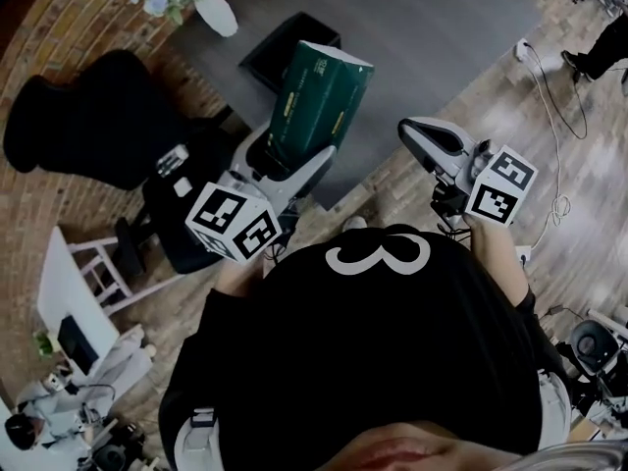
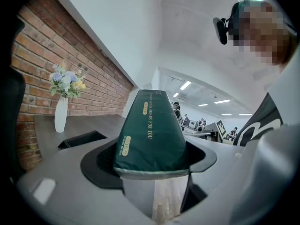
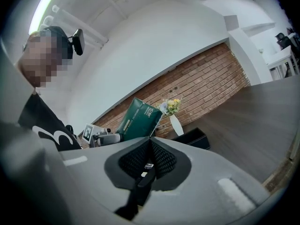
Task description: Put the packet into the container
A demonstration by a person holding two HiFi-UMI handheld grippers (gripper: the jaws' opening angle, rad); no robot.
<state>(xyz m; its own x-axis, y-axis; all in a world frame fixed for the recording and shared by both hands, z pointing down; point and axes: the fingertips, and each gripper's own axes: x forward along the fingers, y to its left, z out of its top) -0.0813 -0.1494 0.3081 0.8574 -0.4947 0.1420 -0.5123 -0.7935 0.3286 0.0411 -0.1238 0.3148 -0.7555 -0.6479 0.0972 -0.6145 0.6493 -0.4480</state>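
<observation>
A dark green packet [image 1: 319, 101] stands upright in my left gripper [image 1: 289, 157], which is shut on its lower end and holds it in the air beside the grey table. In the left gripper view the packet [image 2: 152, 130] fills the space between the jaws of that gripper [image 2: 152, 170]. The black open container [image 1: 285, 52] lies on the table beyond the packet, also in the left gripper view as the container [image 2: 82, 138] at the left. My right gripper [image 1: 420, 133] is raised to the right, shut with nothing in it [image 3: 149, 161]. It looks towards the packet [image 3: 138, 118] and the container [image 3: 192, 138].
A white vase with flowers [image 1: 211, 8] stands on the grey table [image 1: 422, 37] by the brick wall. A black chair [image 1: 98, 116] is at the left. Cables [image 1: 554, 116] run over the wooden floor at the right, and a person's foot [image 1: 599, 47] is at the top right.
</observation>
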